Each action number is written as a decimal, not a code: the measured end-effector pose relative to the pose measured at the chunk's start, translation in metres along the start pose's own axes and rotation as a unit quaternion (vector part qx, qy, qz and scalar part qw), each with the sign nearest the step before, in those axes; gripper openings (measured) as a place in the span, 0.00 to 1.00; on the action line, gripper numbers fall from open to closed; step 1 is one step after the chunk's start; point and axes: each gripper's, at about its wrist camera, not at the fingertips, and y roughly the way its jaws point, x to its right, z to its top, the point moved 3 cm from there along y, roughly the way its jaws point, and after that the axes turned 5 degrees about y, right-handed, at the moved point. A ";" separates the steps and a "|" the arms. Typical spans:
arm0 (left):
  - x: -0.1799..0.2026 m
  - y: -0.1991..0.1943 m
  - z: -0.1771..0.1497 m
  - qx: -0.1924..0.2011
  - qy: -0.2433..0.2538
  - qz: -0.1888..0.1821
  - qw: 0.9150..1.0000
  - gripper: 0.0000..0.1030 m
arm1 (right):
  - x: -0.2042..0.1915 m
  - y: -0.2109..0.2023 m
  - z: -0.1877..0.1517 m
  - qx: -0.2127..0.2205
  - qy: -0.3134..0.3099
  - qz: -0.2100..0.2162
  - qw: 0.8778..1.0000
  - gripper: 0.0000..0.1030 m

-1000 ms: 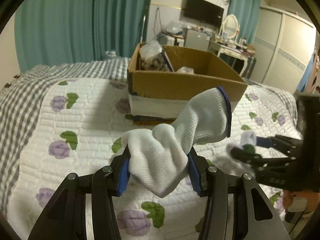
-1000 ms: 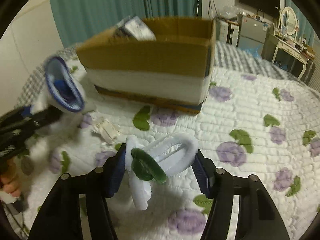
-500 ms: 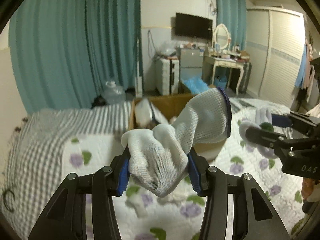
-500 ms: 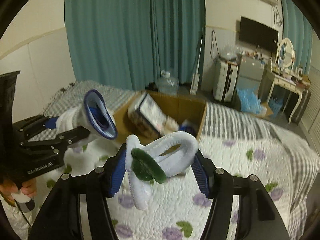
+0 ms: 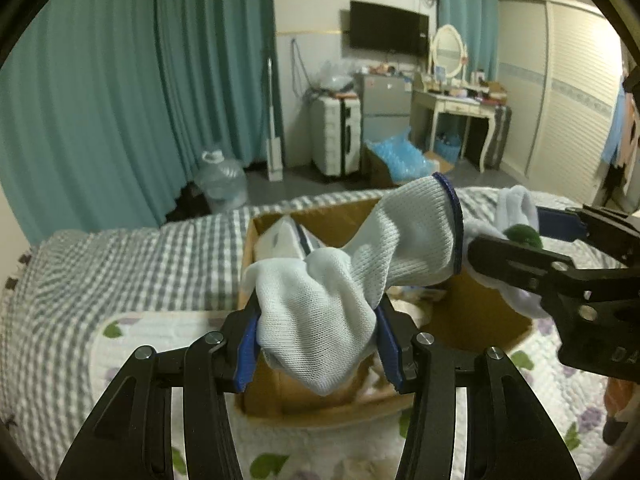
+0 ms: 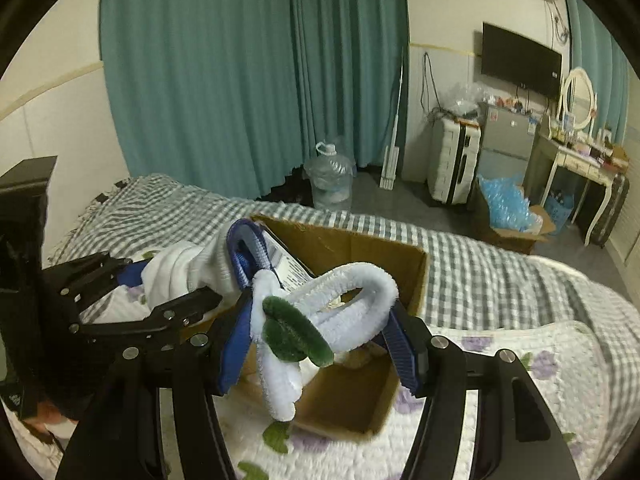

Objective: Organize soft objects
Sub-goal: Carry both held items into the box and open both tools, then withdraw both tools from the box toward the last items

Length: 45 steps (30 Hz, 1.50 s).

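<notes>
My left gripper [image 5: 318, 338] is shut on a white knit glove [image 5: 340, 288] with a blue cuff and holds it above the open cardboard box [image 5: 476, 320]. My right gripper [image 6: 320, 344] is shut on a white fuzzy pipe-cleaner flower [image 6: 336, 308] with a green leaf and holds it over the same box [image 6: 352, 396]. In the left wrist view the right gripper [image 5: 560, 264] is at the right with the flower [image 5: 516, 208]. In the right wrist view the left gripper [image 6: 132, 292] is at the left with the glove [image 6: 188, 272].
The box stands on a bed with a white flowered quilt [image 6: 520, 380] and a grey checked blanket [image 5: 120, 264]. A packet [image 5: 284, 240] leans inside the box. Beyond the bed are teal curtains [image 5: 140, 80], a water jug [image 5: 220, 180], a suitcase [image 5: 336, 136] and a dressing table [image 5: 456, 104].
Both grippers have risen and moved forward with their loads, from low beside the box to above its open top. The two grippers are closer together.
</notes>
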 end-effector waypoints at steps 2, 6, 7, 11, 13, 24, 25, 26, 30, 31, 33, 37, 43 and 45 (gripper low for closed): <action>-0.002 0.007 -0.002 0.008 0.005 0.008 1.000 0.47 | 0.004 0.019 -0.004 -0.005 0.000 0.000 1.000 0.58; -0.007 0.014 -0.002 0.024 0.014 0.014 1.000 0.49 | 0.010 0.043 -0.006 -0.012 -0.003 0.000 1.000 0.58; -0.007 0.014 -0.002 0.030 0.015 0.015 0.999 0.52 | 0.010 0.045 -0.006 -0.012 -0.002 0.001 1.000 0.59; -0.006 0.010 0.000 0.045 0.022 0.019 0.999 0.60 | 0.011 0.042 0.000 0.011 0.002 -0.006 1.000 0.72; -0.007 0.007 0.001 0.043 0.021 0.020 0.999 0.63 | 0.014 0.036 0.004 0.014 0.017 0.004 1.000 0.82; 0.000 -0.055 0.027 0.063 0.020 0.021 0.998 0.83 | 0.018 -0.047 0.014 0.049 0.034 -0.020 0.998 0.90; 0.002 -0.064 0.030 0.074 0.023 0.018 0.997 0.86 | 0.017 -0.056 0.015 0.052 0.034 -0.023 0.998 0.91; 0.005 -0.072 0.034 0.087 0.024 0.019 0.996 0.86 | 0.017 -0.066 0.015 0.055 0.035 -0.025 0.998 0.91; 0.013 -0.066 0.046 0.081 0.020 0.019 0.996 0.86 | 0.020 -0.093 0.015 0.064 0.044 -0.025 0.997 0.92; 0.014 -0.062 0.047 0.074 0.017 0.023 0.997 0.86 | 0.020 -0.097 0.015 0.065 0.047 -0.025 0.996 0.92; 0.015 -0.057 0.045 0.067 0.009 0.016 0.998 0.86 | 0.025 -0.105 0.012 0.065 0.051 -0.024 0.996 0.92; 0.011 -0.067 0.033 0.072 -0.013 0.006 0.997 0.86 | 0.033 -0.112 -0.003 0.059 0.038 -0.042 0.997 0.92; 0.001 -0.106 0.015 0.094 -0.010 0.015 0.995 0.88 | 0.024 -0.119 -0.023 0.047 0.027 -0.043 0.998 0.93; 0.000 -0.117 0.006 0.093 0.000 0.016 0.996 0.90 | 0.011 -0.124 -0.032 0.052 0.020 -0.035 0.998 0.95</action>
